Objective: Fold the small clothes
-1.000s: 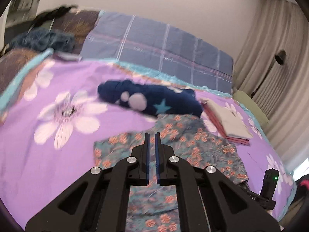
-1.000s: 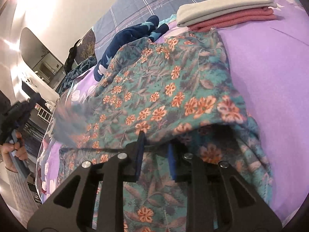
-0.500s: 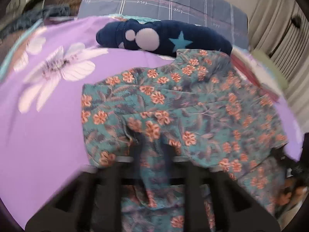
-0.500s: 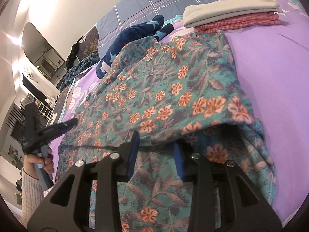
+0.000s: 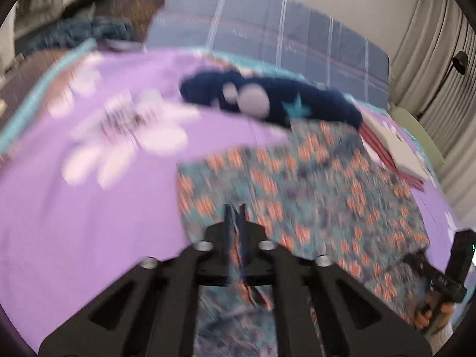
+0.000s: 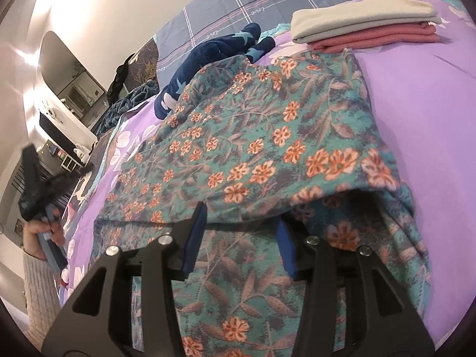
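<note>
A teal garment with orange flowers [image 6: 261, 148] lies on the purple bedspread [image 6: 416, 113], its top layer folded over. In the blurred left wrist view it [image 5: 312, 184] spreads ahead and to the right. My left gripper [image 5: 235, 211] is nearly shut, with what looks like a strip of this cloth between its fingers. My right gripper [image 6: 241, 208] is open, its fingers [image 6: 195, 235] resting on the lower layer at the folded edge, the right finger partly under that fold.
A dark blue fleece garment with stars [image 6: 214, 56] lies behind the floral one. A folded beige and red stack [image 6: 363, 26] sits at the back right. A grey plaid quilt [image 5: 267, 38] lies at the bed's head. Curtains [image 5: 431, 44] hang at right.
My left gripper has pulled up and back from the cloth. My right gripper's fingers have spread wider apart.
</note>
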`<state>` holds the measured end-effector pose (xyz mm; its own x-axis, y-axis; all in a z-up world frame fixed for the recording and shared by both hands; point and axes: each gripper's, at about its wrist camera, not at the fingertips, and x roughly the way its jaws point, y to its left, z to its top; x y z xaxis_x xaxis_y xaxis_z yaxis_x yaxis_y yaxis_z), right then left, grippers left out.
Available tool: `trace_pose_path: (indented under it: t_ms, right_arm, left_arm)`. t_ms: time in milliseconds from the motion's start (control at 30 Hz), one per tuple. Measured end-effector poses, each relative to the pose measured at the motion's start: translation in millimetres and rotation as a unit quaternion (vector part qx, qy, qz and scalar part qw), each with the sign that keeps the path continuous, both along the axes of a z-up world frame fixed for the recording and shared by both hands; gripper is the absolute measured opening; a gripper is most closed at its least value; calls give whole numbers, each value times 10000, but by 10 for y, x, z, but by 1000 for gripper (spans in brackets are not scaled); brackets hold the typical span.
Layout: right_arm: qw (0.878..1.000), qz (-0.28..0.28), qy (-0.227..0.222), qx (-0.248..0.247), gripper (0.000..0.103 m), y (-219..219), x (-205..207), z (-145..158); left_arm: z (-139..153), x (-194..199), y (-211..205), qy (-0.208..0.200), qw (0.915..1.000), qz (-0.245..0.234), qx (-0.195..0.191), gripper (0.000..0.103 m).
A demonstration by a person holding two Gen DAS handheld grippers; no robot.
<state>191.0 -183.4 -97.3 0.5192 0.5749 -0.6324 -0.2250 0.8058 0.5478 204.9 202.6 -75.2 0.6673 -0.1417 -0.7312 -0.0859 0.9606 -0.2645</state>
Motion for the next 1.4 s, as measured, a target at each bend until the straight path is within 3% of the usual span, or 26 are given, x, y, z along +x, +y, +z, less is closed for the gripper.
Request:
trace_pose_path:
  t_ms: [33, 167, 300, 367, 400, 433, 567, 700, 733, 800, 867, 933, 1100, 1233, 1400]
  right_arm:
    - [10000, 1, 1, -2, 47, -2, 1, -3]
    - [10000, 3, 0, -8, 47, -2, 3, -3]
    - [10000, 3, 3, 1, 48, -2, 2, -2]
    - [10000, 3, 1, 1, 48, -3, 2, -1]
    - [10000, 4, 2, 2, 48, -4, 2, -1]
    - [10000, 2, 2, 2, 48, -5, 1, 0]
    - [10000, 14, 6, 30, 49, 4, 3, -3]
    - [10000, 27, -7, 50, 50, -1, -1, -3]
    - [10000, 31, -13, 51, 50, 4, -3, -1]
    - [10000, 51, -23, 49, 51, 0, -7, 1]
    - [10000, 62, -29, 20, 51, 6, -8, 3]
    - [10000, 65, -25, 26, 52, 2, -7, 1]
    - [10000, 67, -24, 27, 52, -2, -1, 0]
    - [10000, 54, -26, 39, 51, -11, -7, 4]
    - [9991, -297, -118, -267, 51, -140, -105, 90]
  left_arm:
    - [-55, -21, -39, 19, 10000, -52, -43, 33]
    - [-164, -1, -258, 104, 9991, -376, 189, 34]
    - [-249, 106, -470, 308, 9956, -549, 699, 33]
    - [-296, 127, -493, 344, 9940, -523, 899, 24]
    - [-284, 126, -487, 299, 9935, -486, 982, 4]
    - [-266, 117, -477, 280, 9938, -467, 966, 1]
    - [118, -21, -494, -333, 9926, -299, 1130, 0]
    - [610, -128, -536, -947, 9801, -164, 1736, 1]
    - [639, -115, -517, -948, 9775, -77, 1881, 1]
    - [526, -29, -414, -615, 9823, -107, 1765, 1]
    - [293, 3, -350, -181, 9858, -171, 1663, 5]
    - [40, -10, -291, 204, 9818, 134, 1884, 42]
    - [117, -152, -240, -126, 9892, 354, 1417, 45]
    - [144, -160, -493, -371, 9917, -8, 1234, 60]
    - [-445, 10, -725, 243, 9907, -241, 1315, 71]
